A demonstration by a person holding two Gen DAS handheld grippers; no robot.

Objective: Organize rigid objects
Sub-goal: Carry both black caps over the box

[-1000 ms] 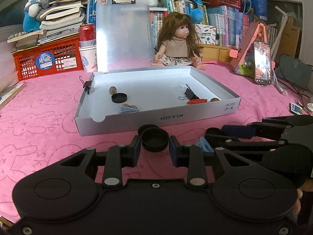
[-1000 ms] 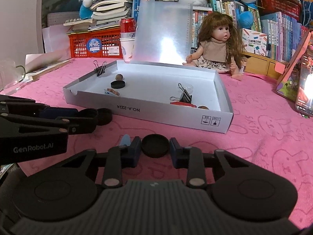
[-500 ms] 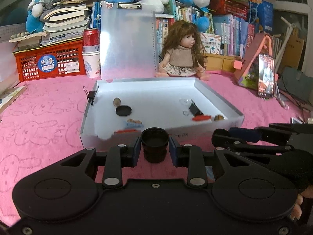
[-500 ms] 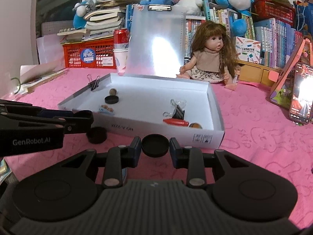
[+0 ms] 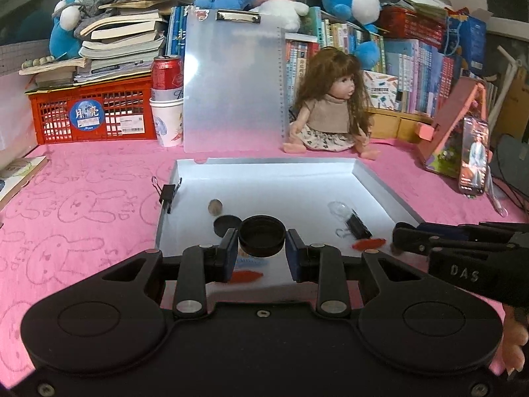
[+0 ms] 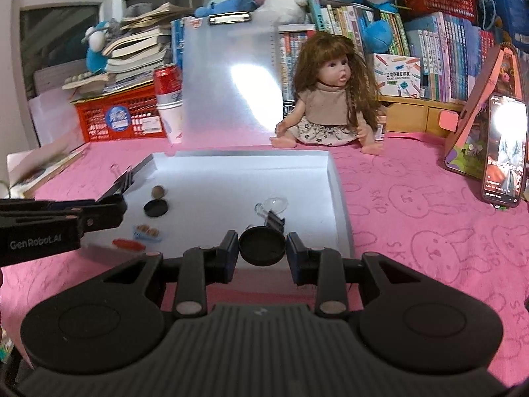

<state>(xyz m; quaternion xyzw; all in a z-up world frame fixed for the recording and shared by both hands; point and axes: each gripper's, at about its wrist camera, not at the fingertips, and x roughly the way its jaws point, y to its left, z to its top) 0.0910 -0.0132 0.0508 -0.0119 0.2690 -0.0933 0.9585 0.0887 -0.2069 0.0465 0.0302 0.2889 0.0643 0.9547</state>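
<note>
Left gripper was clamped on a black cup, open side up, held over the near edge of the white box. Right gripper was clamped on a black lid, edge-on between its pads, also over the box's near edge, toward the box's right side.

Box contents, near to far:
- red strip by the near wall, left half; a second red strip in the right half.
- small blue packet with brown pieces, just beyond the left red strip.
- black disc flat on the floor, left of centre.
- brown ball just behind the disc.
- black binder clip in the right half, a clear bulb-shaped piece touching its far end.
- a second binder clip clipped on the left wall.

The box lay on a pink cloth printed with rabbits. Behind the box: a clear clipboard standing upright, a seated doll to its right, a red can on stacked paper cups to its left, then a red crate under stacked books. A phone leaned on a pink stand well right of the box. Books and plush toys filled the back.
</note>
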